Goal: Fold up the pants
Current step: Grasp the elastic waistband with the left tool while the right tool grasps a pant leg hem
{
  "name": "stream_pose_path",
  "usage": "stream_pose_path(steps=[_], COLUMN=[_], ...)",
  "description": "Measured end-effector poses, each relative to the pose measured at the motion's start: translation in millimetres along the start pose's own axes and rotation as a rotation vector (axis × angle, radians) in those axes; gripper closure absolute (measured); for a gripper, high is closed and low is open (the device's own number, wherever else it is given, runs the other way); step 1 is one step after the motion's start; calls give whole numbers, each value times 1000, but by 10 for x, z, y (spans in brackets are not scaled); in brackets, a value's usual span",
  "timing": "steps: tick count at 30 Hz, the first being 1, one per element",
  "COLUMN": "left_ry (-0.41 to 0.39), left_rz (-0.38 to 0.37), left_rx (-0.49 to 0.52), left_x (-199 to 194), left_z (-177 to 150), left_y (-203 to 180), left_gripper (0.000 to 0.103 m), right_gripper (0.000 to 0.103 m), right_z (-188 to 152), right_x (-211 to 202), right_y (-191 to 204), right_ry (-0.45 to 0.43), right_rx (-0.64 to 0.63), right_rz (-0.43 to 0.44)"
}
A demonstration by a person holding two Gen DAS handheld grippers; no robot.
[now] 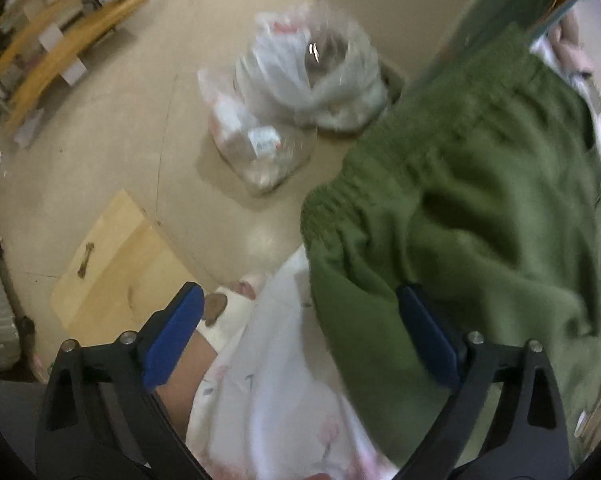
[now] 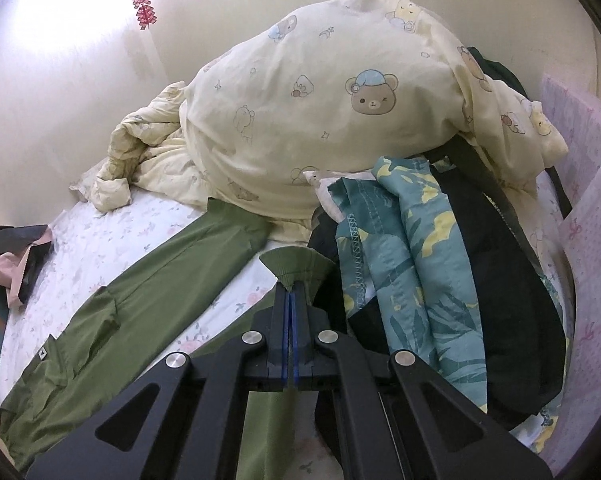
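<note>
No readable text, label or number on any cloth, bag or wall.

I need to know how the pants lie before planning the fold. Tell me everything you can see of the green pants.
The green pants are olive, of a thin woven-looking cloth, with a gathered elastic waistband. They lie on the floral bedsheet; one leg stretches flat towards the yellow bear-print duvet. The right gripper is shut on a ribbed cuff, lifted a little. The left gripper is open at the waist end, one finger against the cloth.

left view motion-blurred, right view sharp, wall glare, fisheye edges
</note>
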State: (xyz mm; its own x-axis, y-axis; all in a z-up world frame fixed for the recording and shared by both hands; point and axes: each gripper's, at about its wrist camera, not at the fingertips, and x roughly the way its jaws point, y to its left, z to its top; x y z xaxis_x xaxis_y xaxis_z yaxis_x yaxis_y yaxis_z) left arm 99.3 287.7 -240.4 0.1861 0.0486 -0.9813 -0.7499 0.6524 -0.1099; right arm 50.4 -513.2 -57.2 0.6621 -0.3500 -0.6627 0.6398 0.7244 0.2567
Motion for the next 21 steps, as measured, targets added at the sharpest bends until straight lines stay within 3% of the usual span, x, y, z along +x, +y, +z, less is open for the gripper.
stream_pose_path(steps=[1, 3, 5, 7, 9, 14, 16, 19, 21], left_ry=[5, 26, 57, 66, 55, -57, -97, -193, -212], left_rz=[1, -59, -173, -171, -171, -89, -26, 0, 21], left_rx=[-11, -37, -51, -52, -27, -22, 40, 131, 148], left_x=[30, 77, 80, 31, -40, -373, -576, -1028, -1265], left_z=[-8, 3, 17, 57, 62, 23, 41, 76, 115], left_y=[4, 18, -12, -65, -120, -47, -93, -266, -350], left_gripper=[11, 25, 71, 80, 97, 102, 103, 103, 103], right_gripper=[103, 103, 103, 103, 103, 103, 103, 103, 103], right_z=[-8, -19, -18, -14, -19, -11, 18, 220, 393], right_x=[2, 6, 9, 11, 18, -13, -54, -185, -230], right_y=[1, -6, -23, -63, -103, -136, -155, -133, -72], right_ry=[1, 5, 5, 7, 11, 1, 8, -22, -33], right_rx=[-6, -12, -9, 18, 53, 68, 103, 189, 221], right_rz=[-4, -8, -11, 7, 14, 9, 40, 70, 86])
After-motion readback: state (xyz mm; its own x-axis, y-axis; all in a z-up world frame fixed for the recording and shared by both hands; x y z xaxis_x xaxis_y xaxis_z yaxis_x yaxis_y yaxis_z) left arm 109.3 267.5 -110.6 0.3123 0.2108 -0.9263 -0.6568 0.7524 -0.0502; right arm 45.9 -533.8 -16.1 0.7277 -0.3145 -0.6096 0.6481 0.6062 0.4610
